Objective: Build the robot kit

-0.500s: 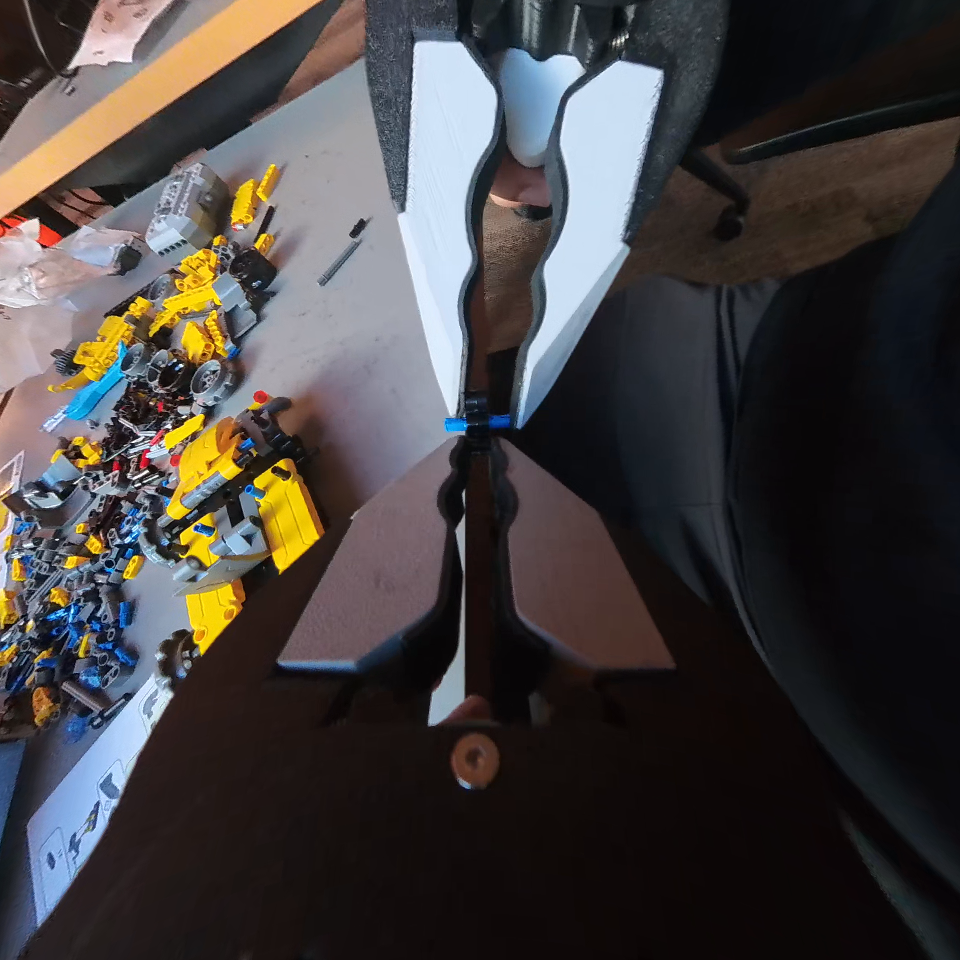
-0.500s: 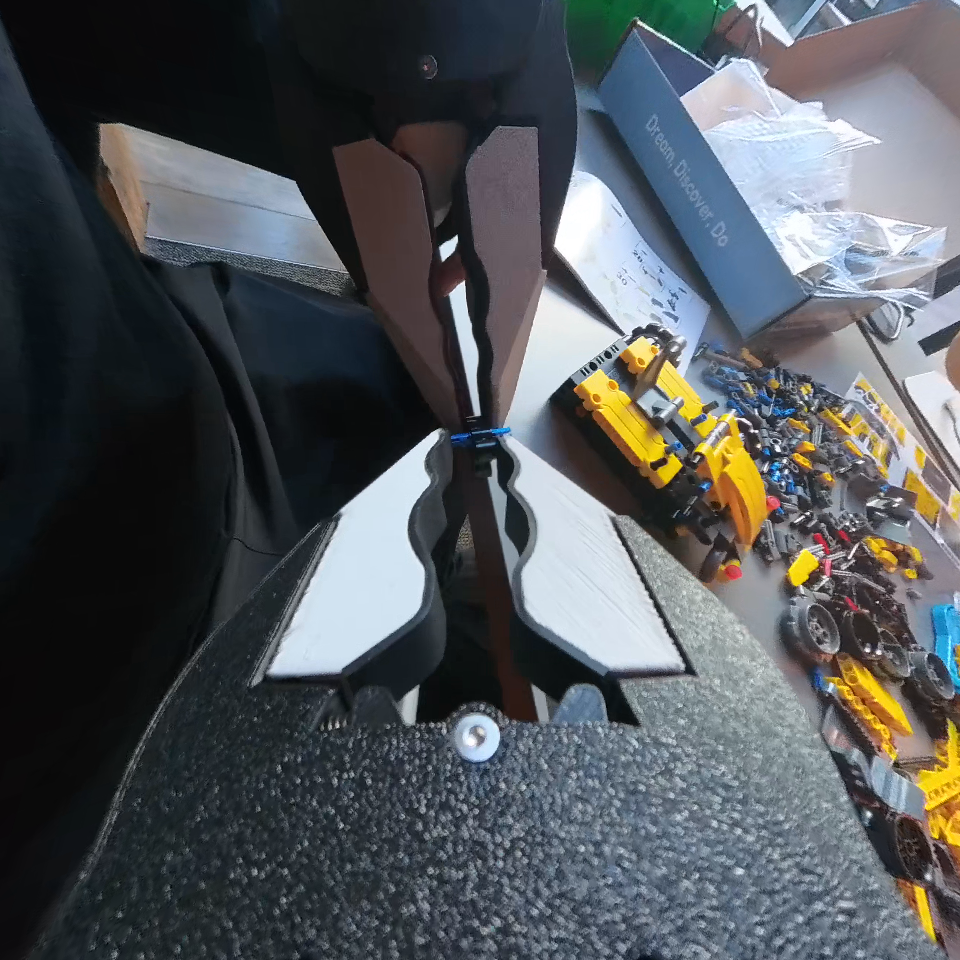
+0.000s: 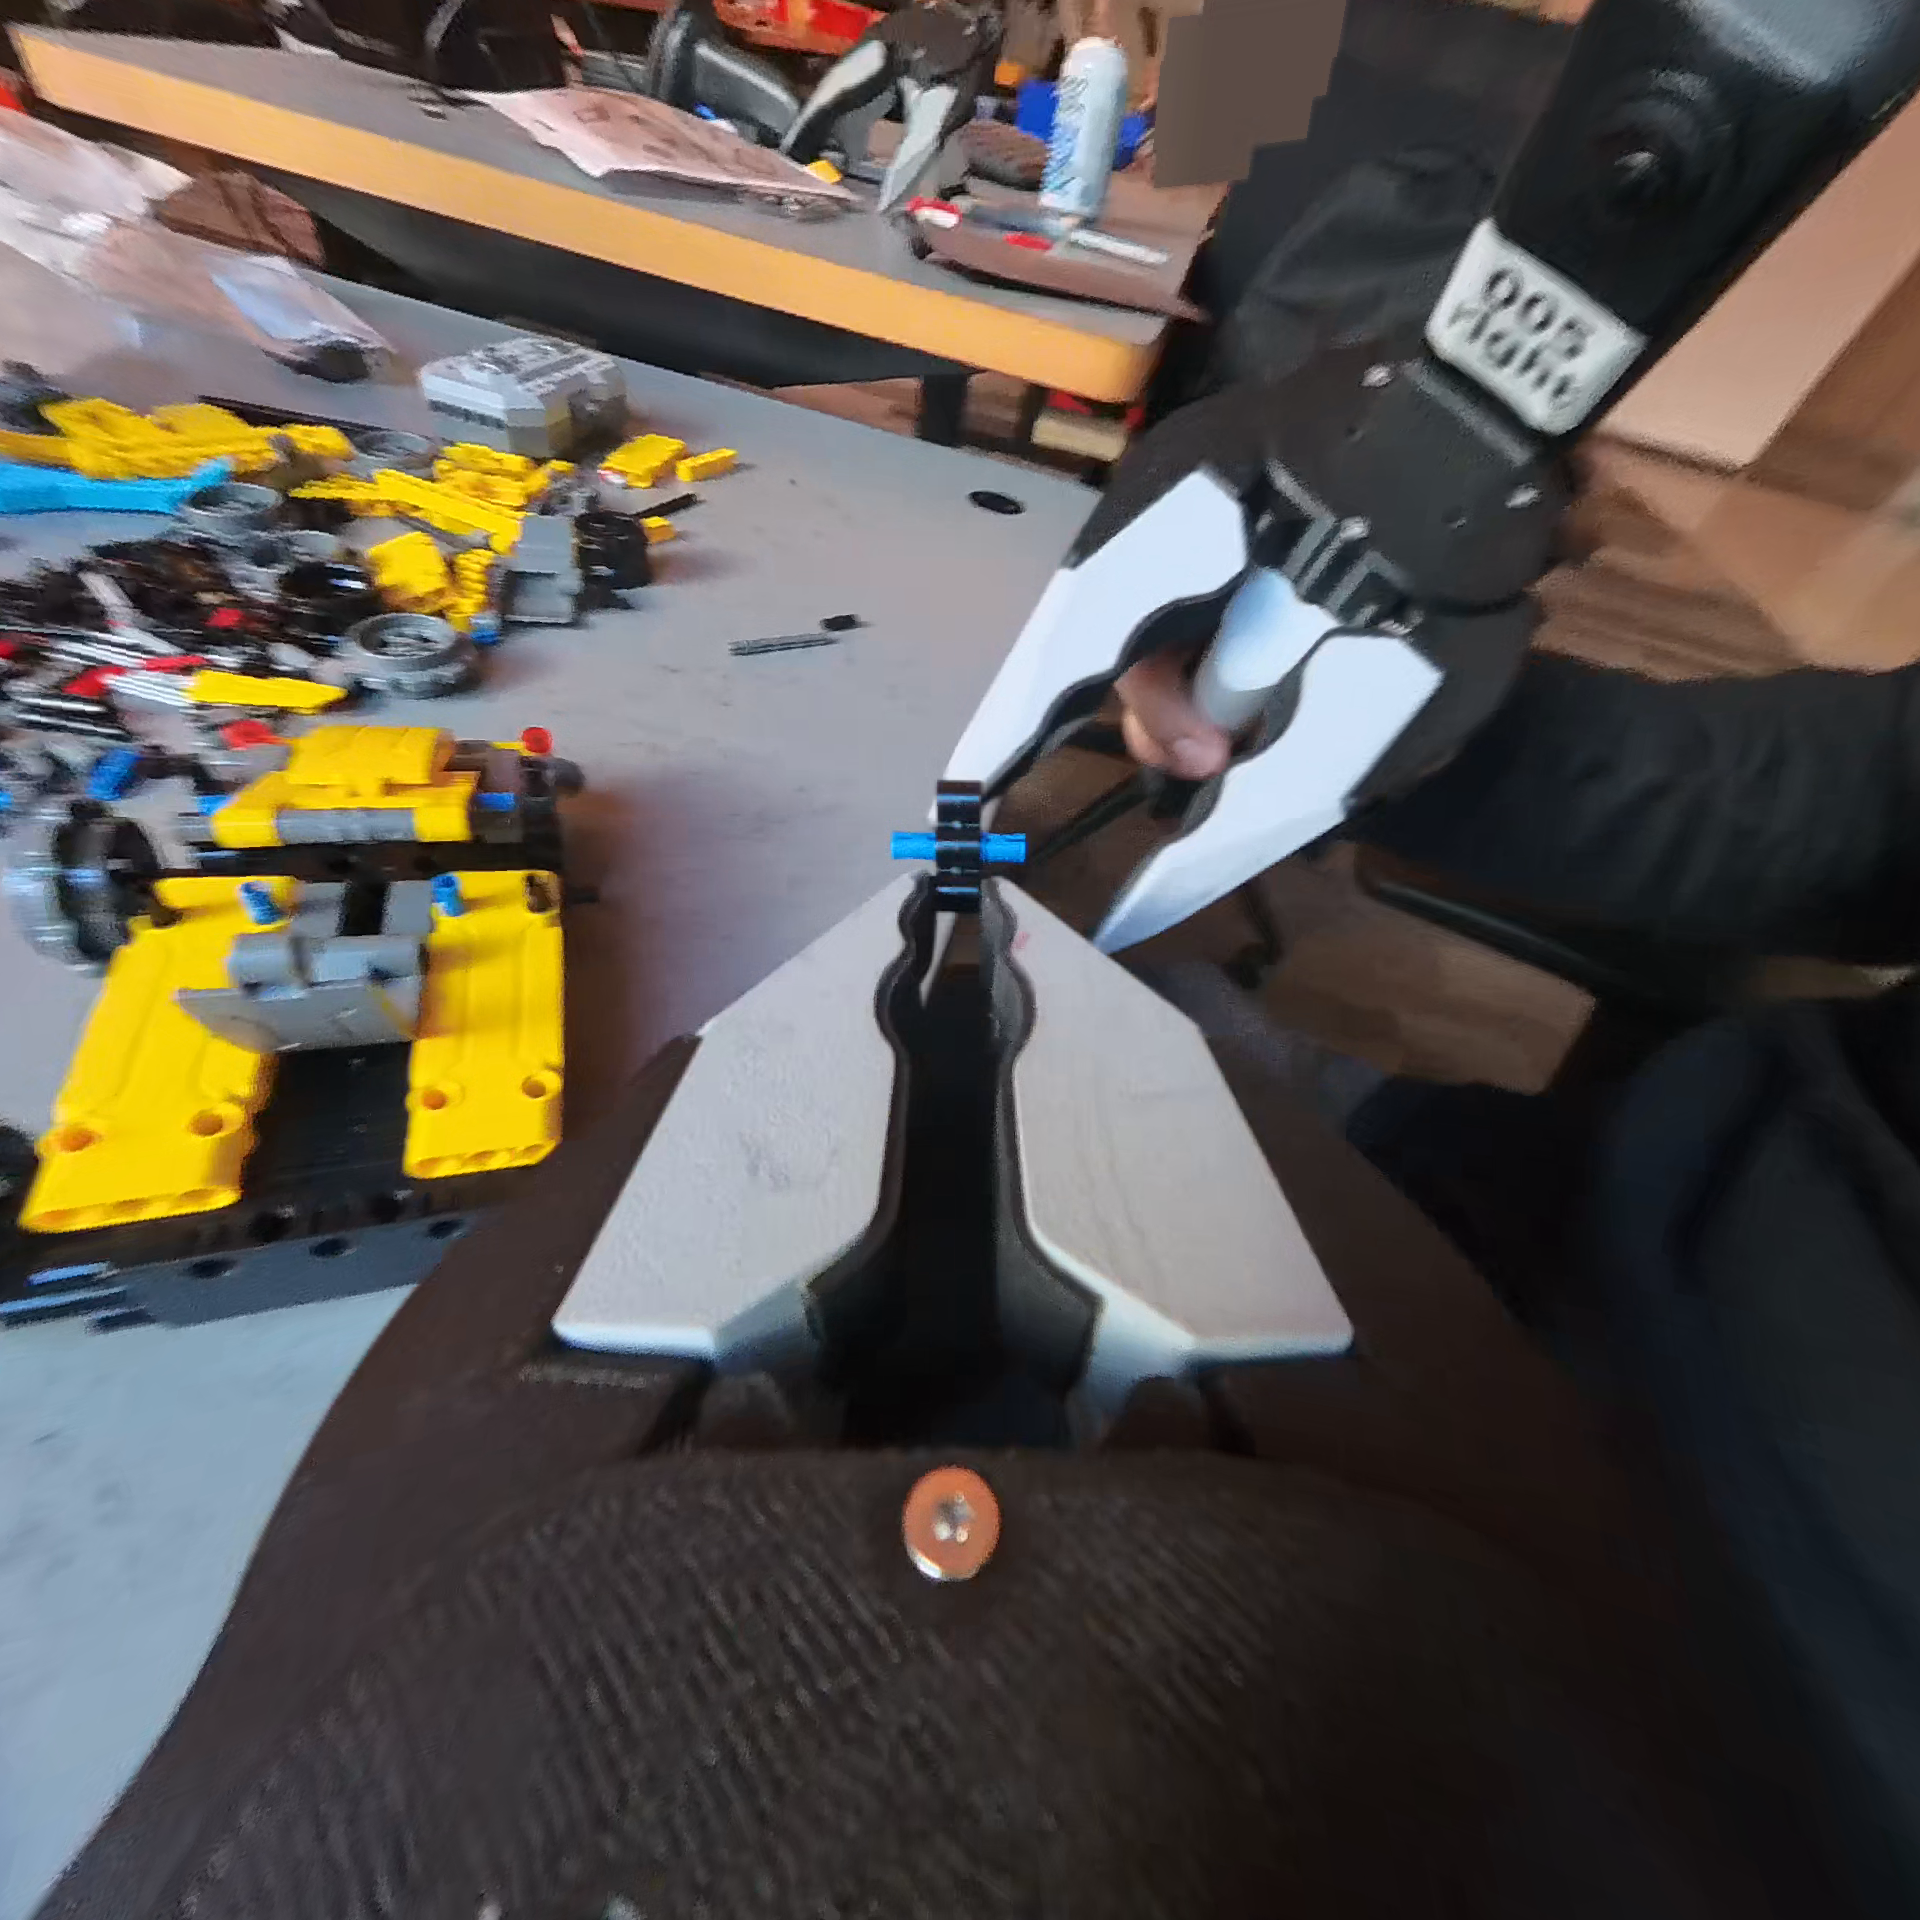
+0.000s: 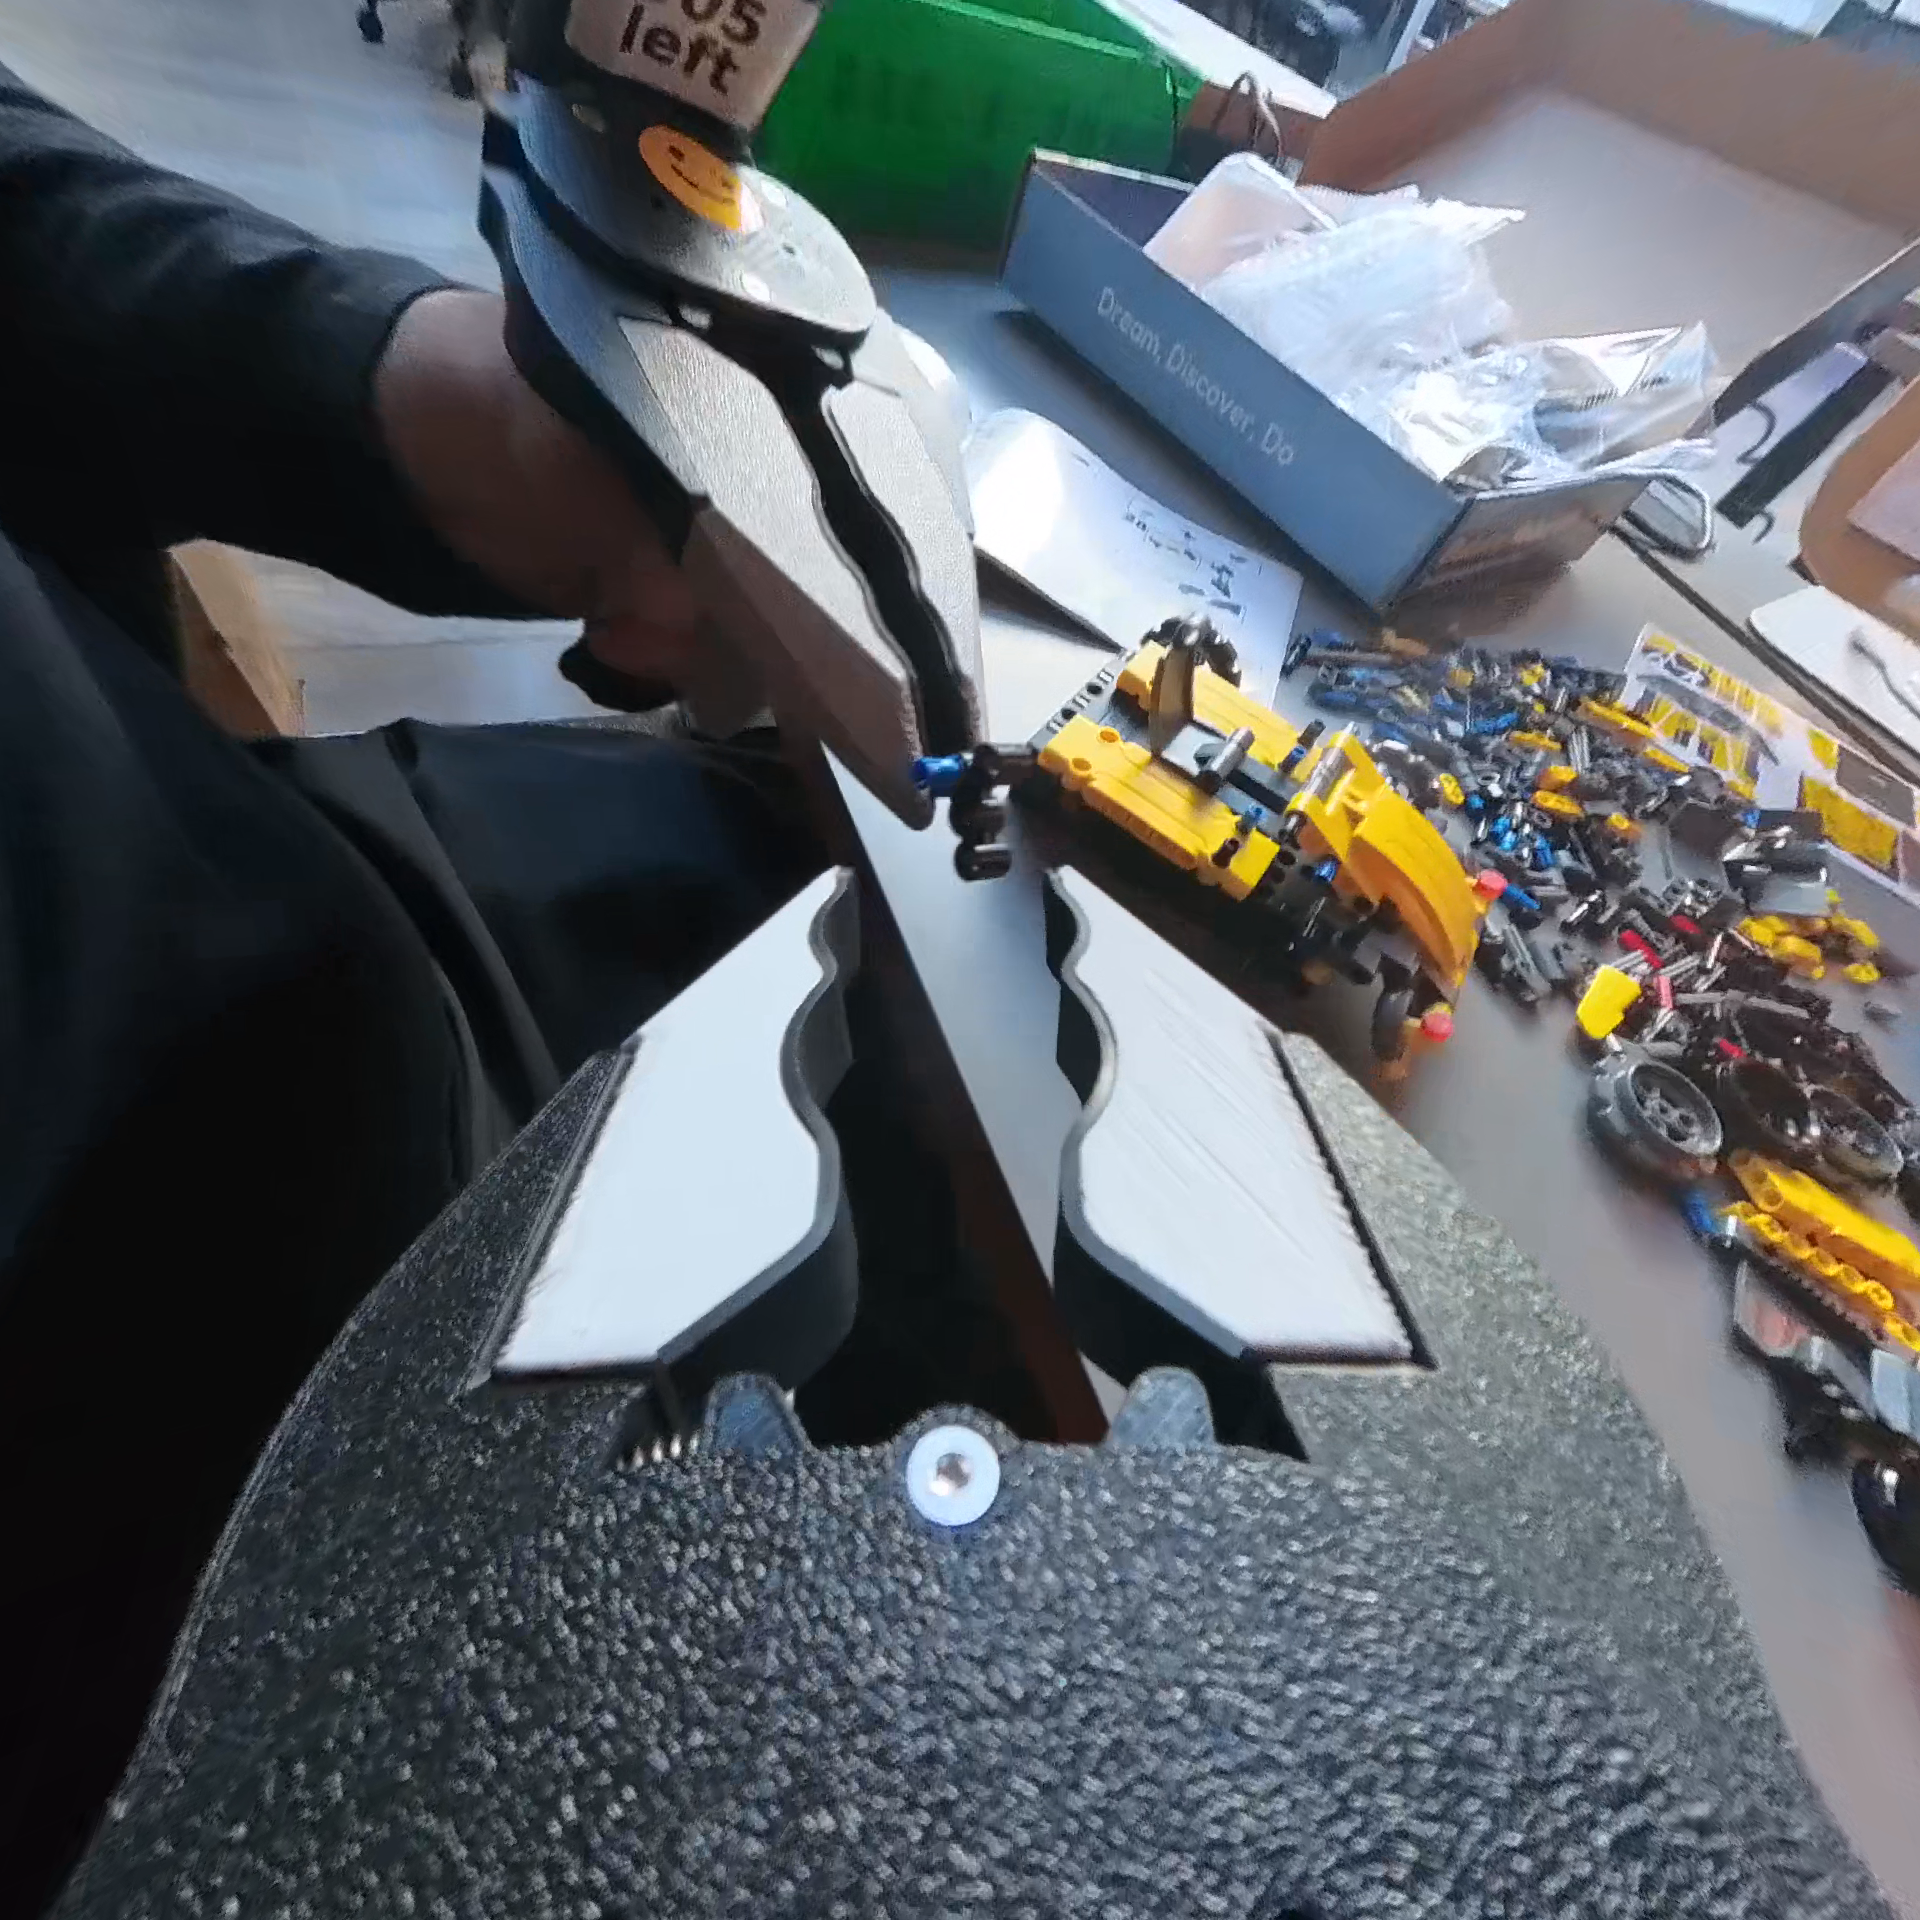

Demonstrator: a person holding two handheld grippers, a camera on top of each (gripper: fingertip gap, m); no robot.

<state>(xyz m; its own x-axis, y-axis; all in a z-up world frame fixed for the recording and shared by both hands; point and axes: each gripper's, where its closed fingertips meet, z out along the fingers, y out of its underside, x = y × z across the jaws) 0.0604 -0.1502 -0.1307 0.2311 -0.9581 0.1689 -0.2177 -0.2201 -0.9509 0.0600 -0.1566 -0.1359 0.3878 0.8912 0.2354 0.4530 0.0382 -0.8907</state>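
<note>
Black piece (image 3: 958, 844) with blue pin (image 3: 1006, 847) through it pinched at tips of left gripper (image 3: 956, 883), jaws closed on it; lower end hidden between fingers. Right gripper (image 4: 951, 883) jaws spread, empty, piece just beyond tips. Yellow model (image 3: 301, 997) on table (image 3: 790, 748) left of left jaws. Loose parts (image 4: 1714, 935) farther off, blurred, partly cut off.

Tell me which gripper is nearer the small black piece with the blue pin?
Left. The left gripper has its jaws shut on the black piece with the blue pin. The right gripper is open, just short of it.
</note>
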